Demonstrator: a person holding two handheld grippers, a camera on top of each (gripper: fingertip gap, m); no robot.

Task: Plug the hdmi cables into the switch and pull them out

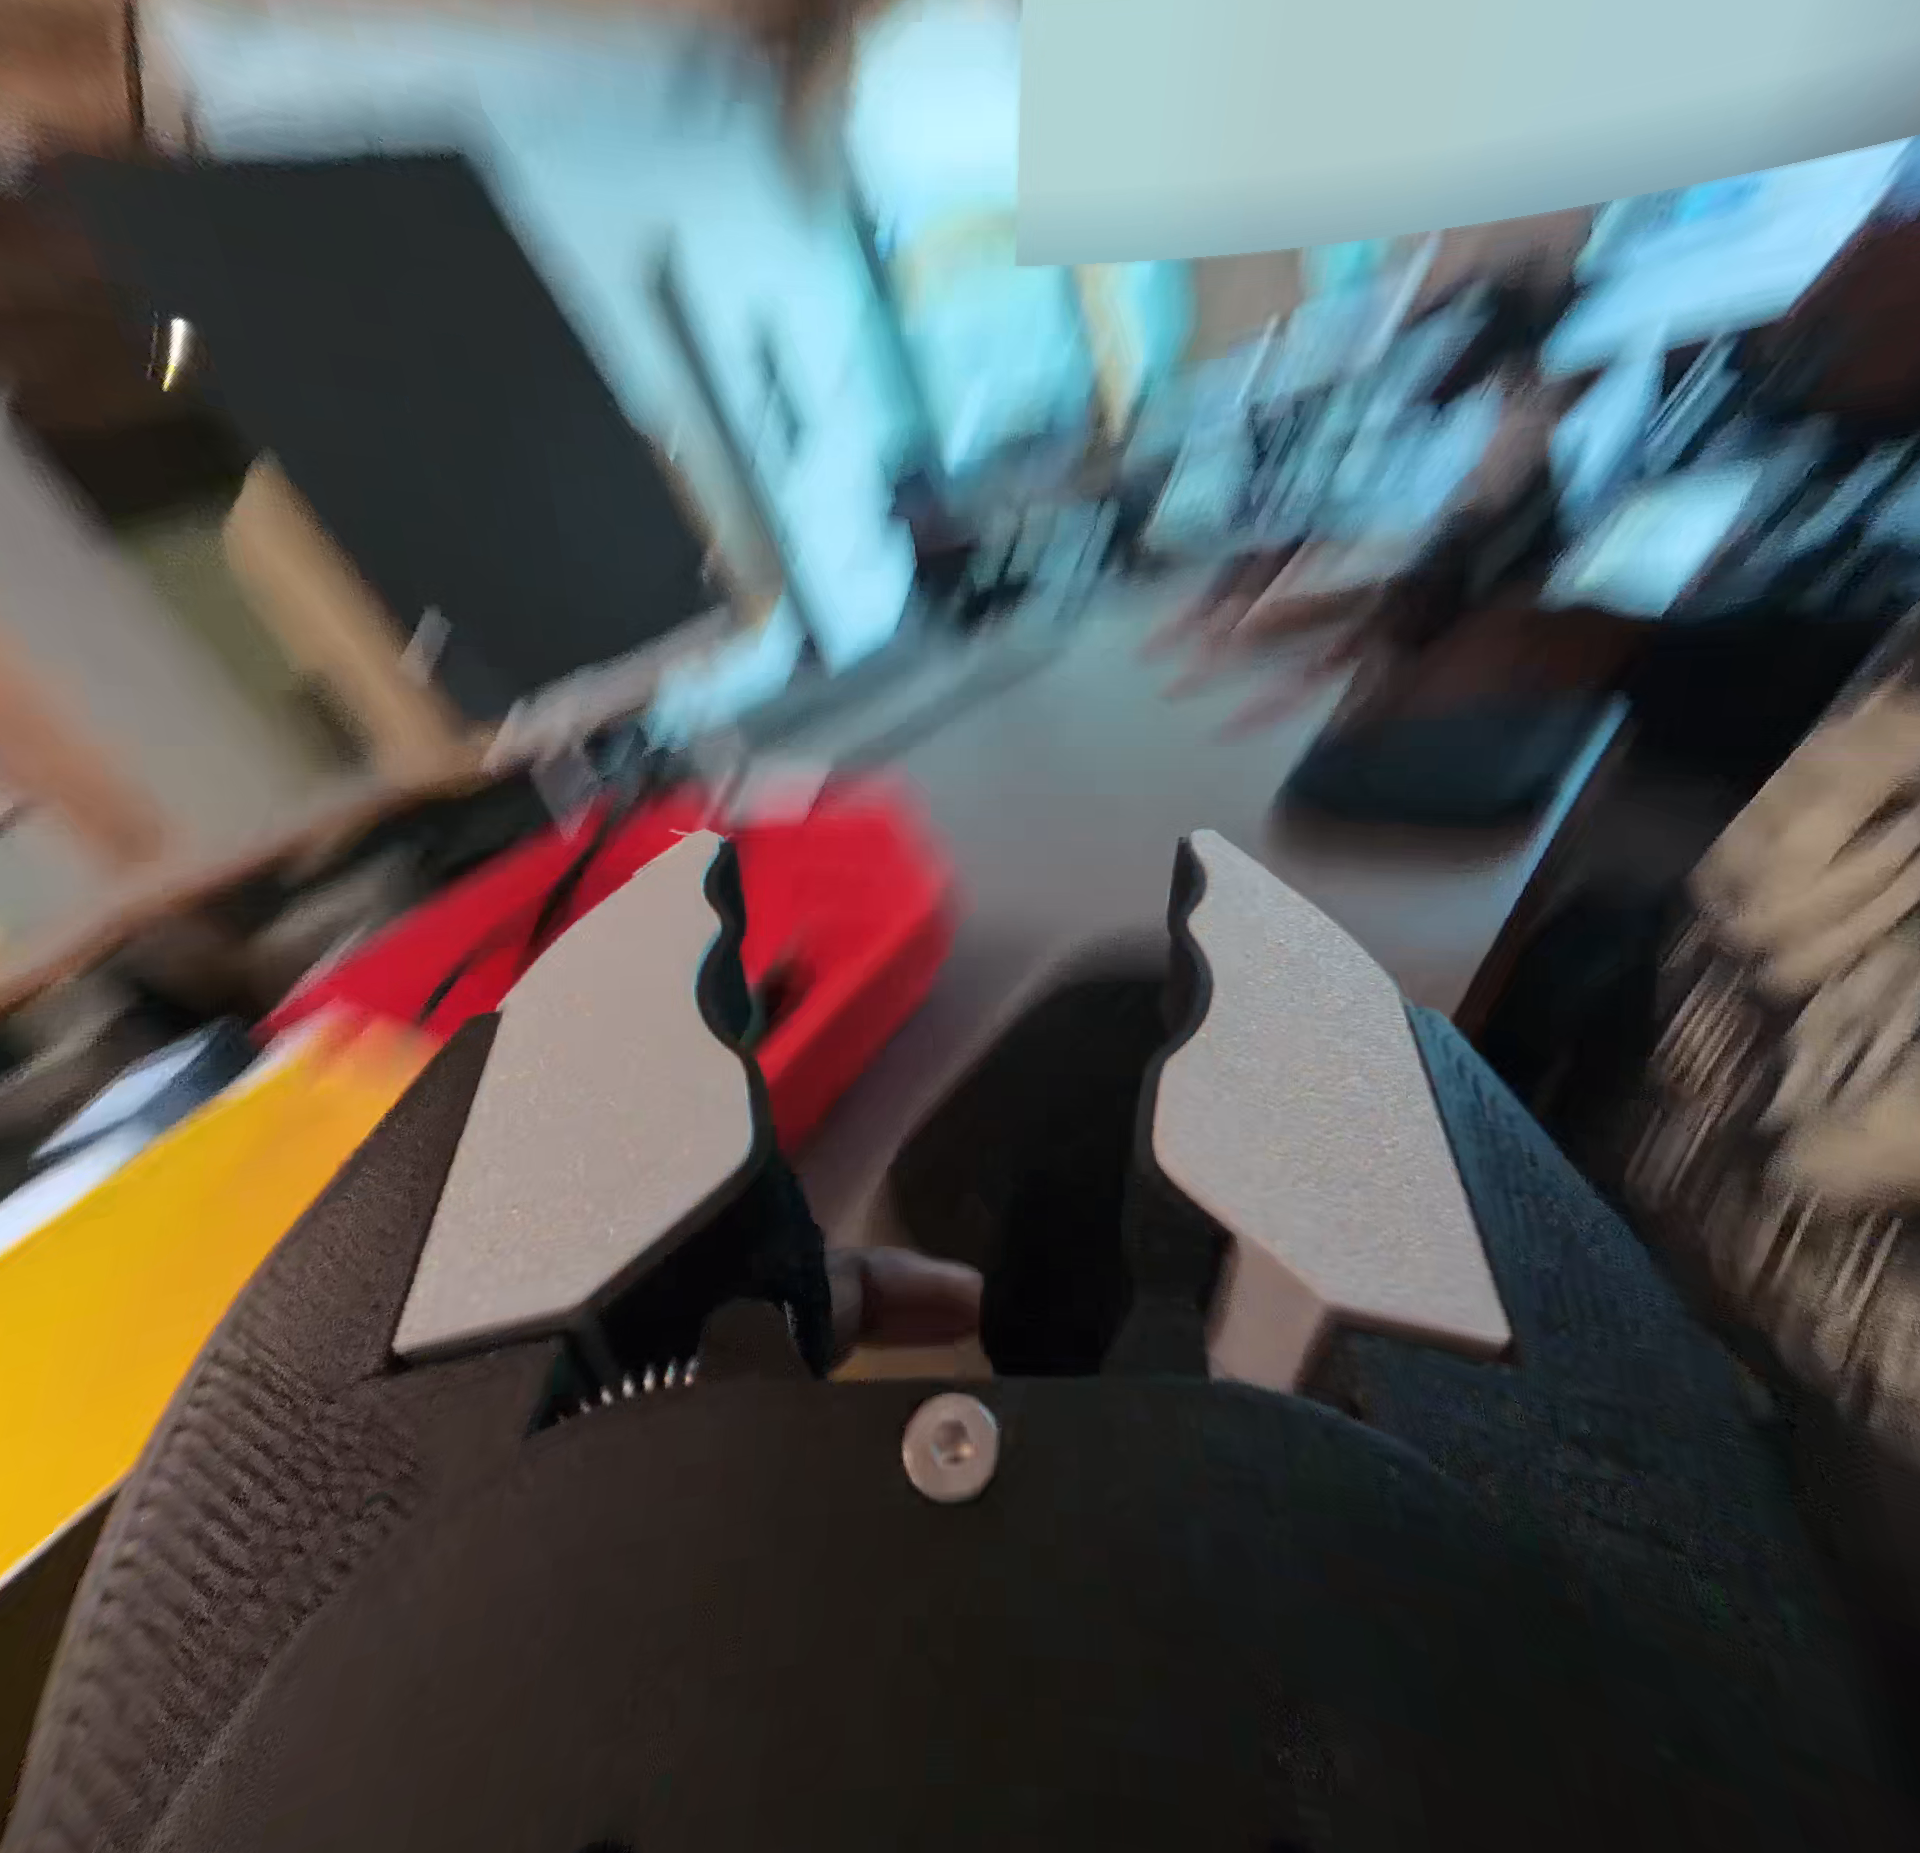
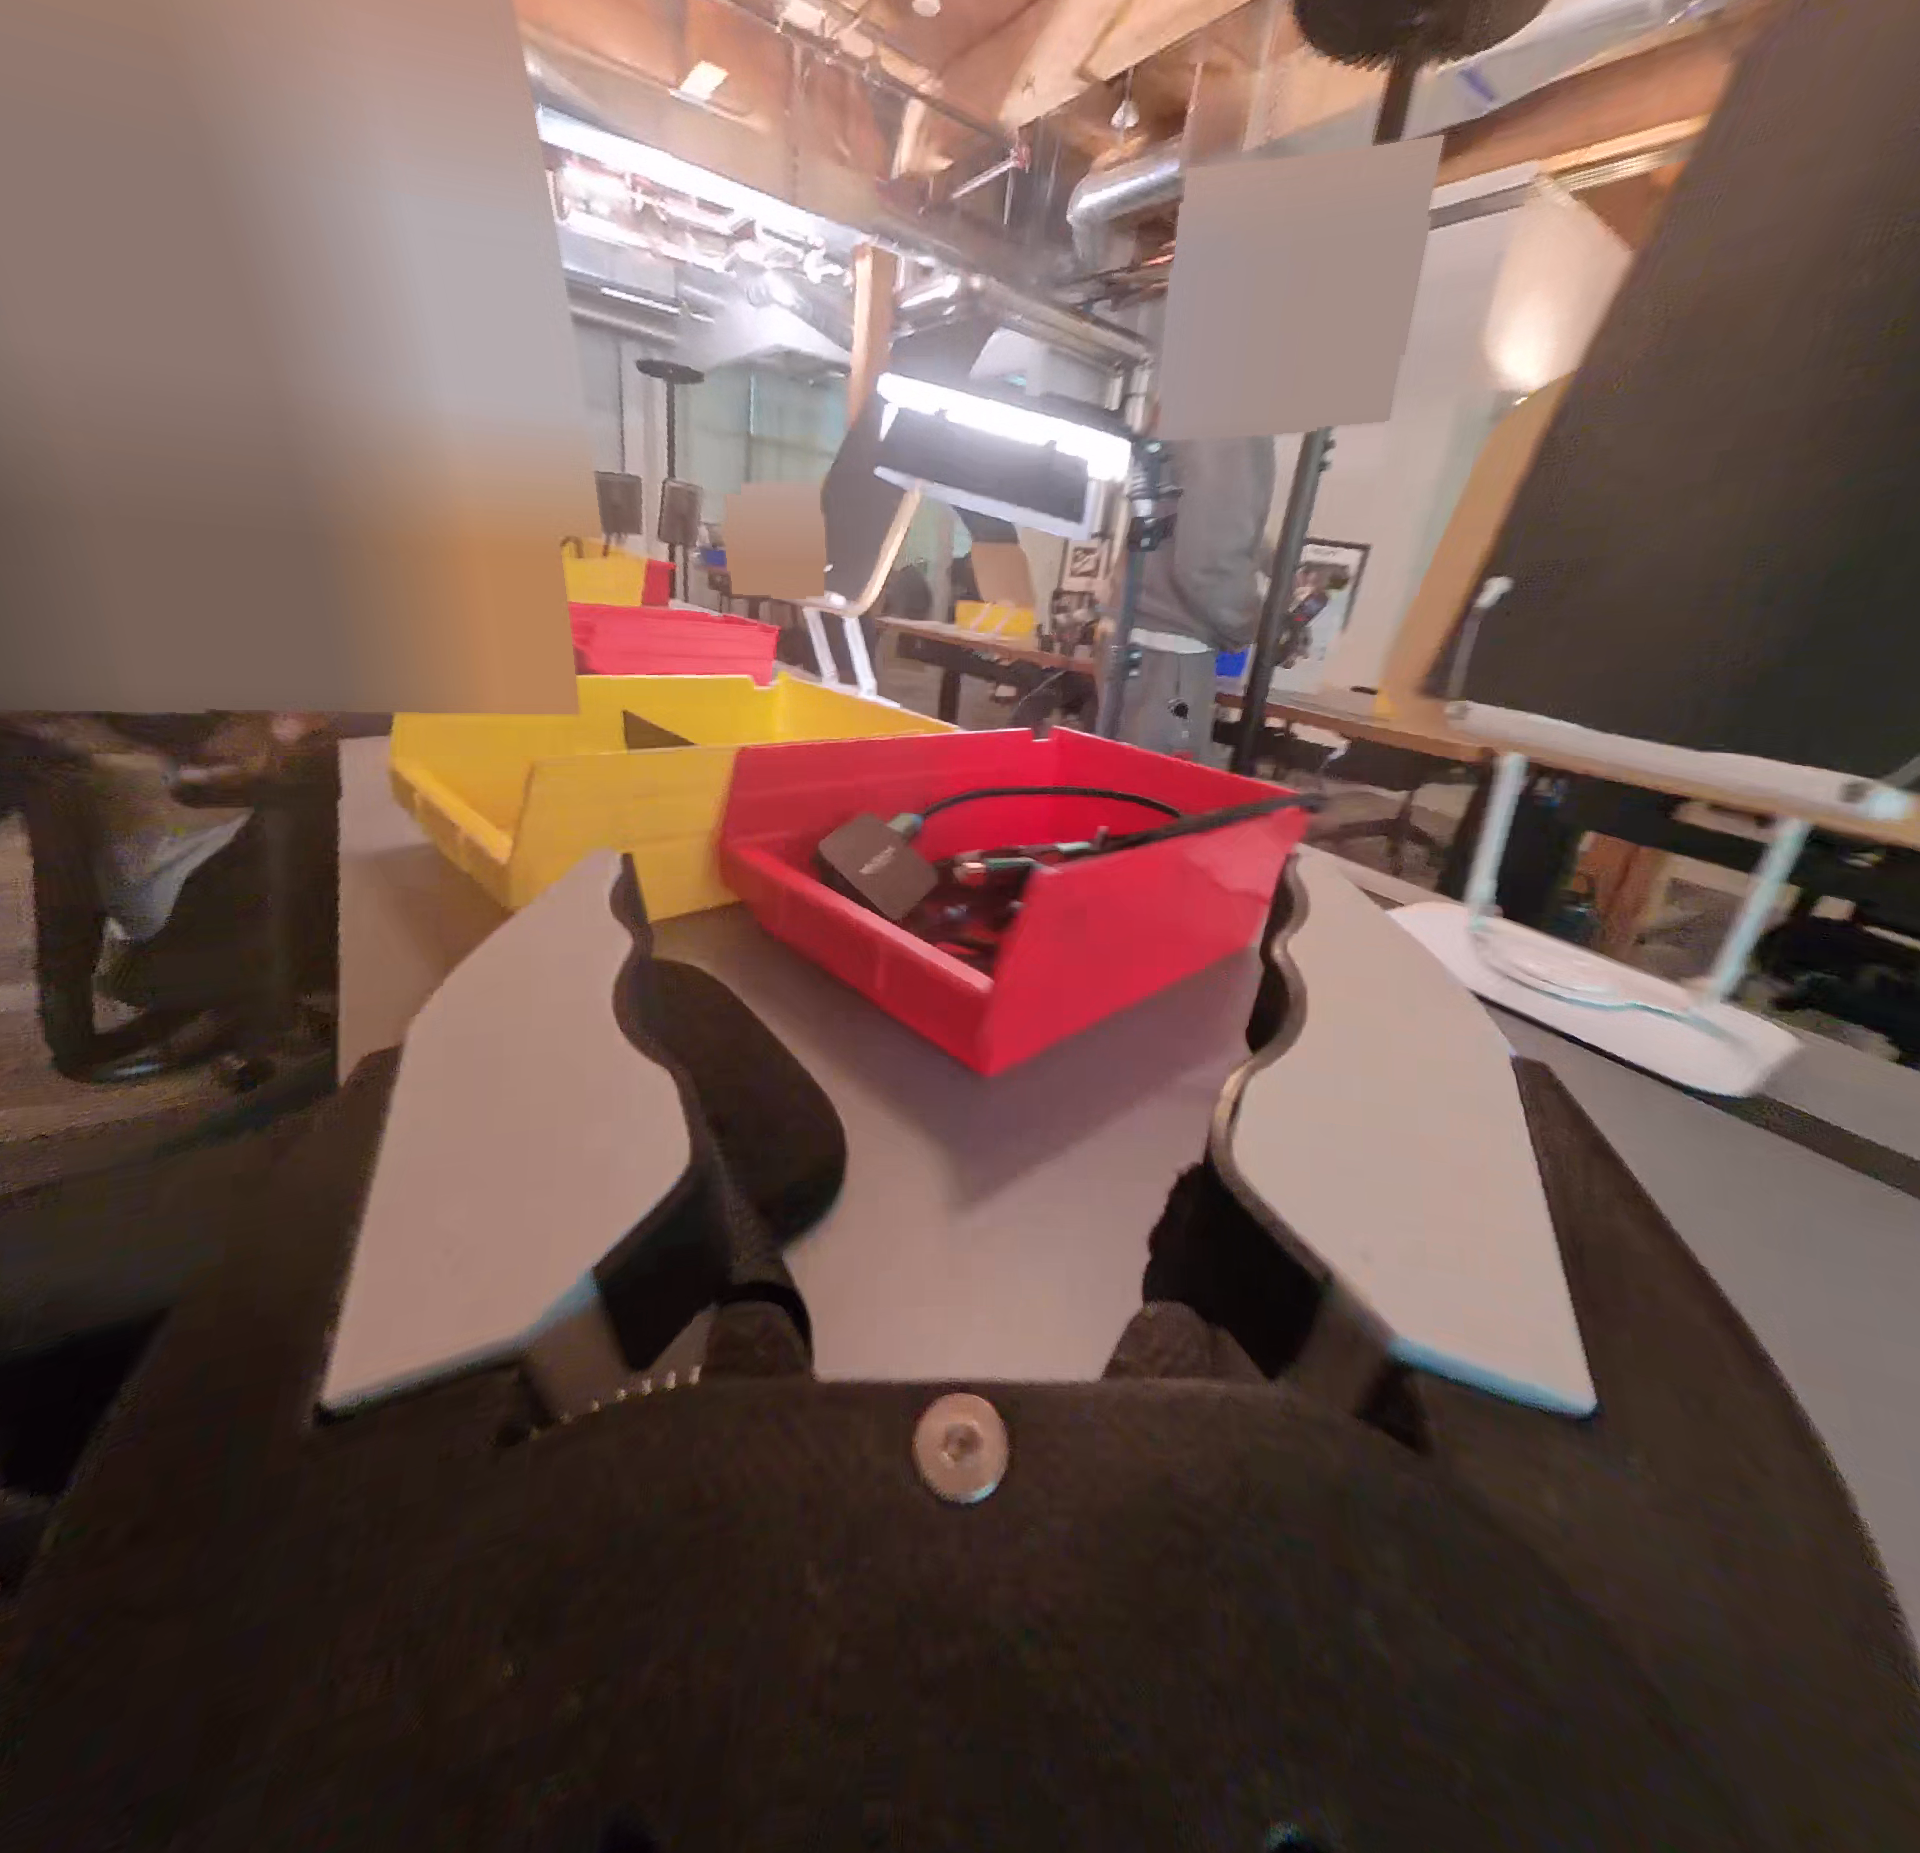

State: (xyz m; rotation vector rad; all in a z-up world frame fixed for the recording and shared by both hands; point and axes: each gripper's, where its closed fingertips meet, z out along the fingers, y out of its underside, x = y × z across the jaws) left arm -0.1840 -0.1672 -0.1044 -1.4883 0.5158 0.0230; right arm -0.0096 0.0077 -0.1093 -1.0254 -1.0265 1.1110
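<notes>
Right gripper (image 2: 951,920) open, empty, facing red bin (image 2: 1143,972); left gripper (image 1: 951,868) open too; reach for switch (image 2: 878,858) first, avoid snagging cables (image 2: 1039,801)

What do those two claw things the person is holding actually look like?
Both look alike. The left gripper and right gripper each have two flat grey fingers with wavy black inner edges, on a rough black body with a silver screw in the middle.

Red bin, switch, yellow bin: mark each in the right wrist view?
red bin (image 2: 1132,956): right wrist view, near front wall.
switch (image 2: 876,861): right wrist view, black box's top face, inside red bin.
yellow bin (image 2: 623,795): right wrist view, front wall.
</notes>
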